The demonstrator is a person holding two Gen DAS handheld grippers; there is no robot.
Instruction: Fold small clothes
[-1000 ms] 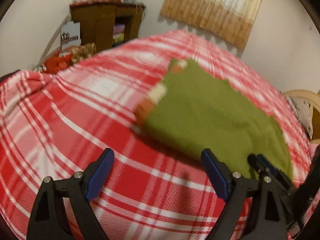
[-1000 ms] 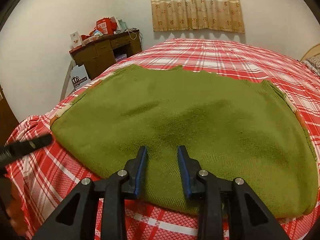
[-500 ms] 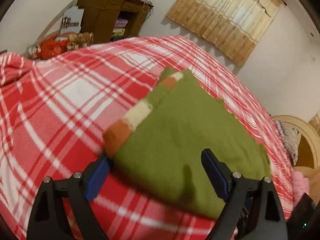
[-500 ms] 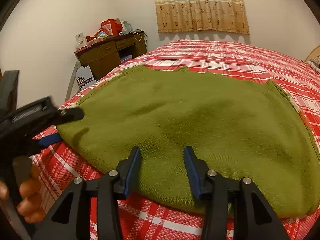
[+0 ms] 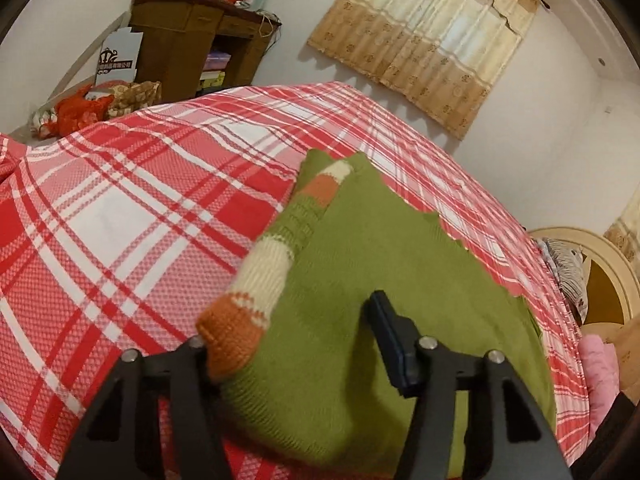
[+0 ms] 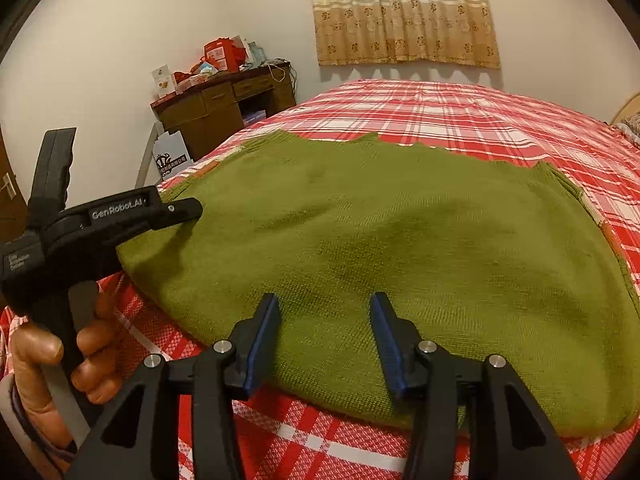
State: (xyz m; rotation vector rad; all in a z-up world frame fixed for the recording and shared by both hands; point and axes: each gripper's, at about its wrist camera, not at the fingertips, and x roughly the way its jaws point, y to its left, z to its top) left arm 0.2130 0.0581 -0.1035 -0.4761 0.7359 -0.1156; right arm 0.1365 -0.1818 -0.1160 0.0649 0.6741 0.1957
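Observation:
A green knitted sweater [image 6: 400, 248] lies flat on the red plaid bed [image 6: 460, 120], its orange and cream striped sleeve [image 5: 264, 276] folded along the left edge. My left gripper [image 5: 292, 328] straddles the sweater's near left corner. Its jaws are closing with the orange cuff [image 5: 232, 332] and green knit between them; the cuff covers one finger, and the other finger [image 5: 386, 328] rests over the green knit. In the right wrist view the left gripper [image 6: 192, 212] sits at that corner, held by a hand [image 6: 48, 352]. My right gripper [image 6: 324, 332] hovers over the near hem, its jaws opening with nothing held.
A brown wooden desk [image 6: 224, 108] with boxes and clutter on top stands against the far wall left of the bed. A beige curtain [image 6: 404, 12] hangs behind the bed. Bags [image 5: 80, 108] lie on the floor by the desk. A pink cloth [image 5: 600, 372] and a round wooden piece [image 5: 600, 280] are at the right.
My left gripper has moved right onto the sweater's left corner and its jaws have narrowed around the cuff. The right gripper's jaws have widened a little in place.

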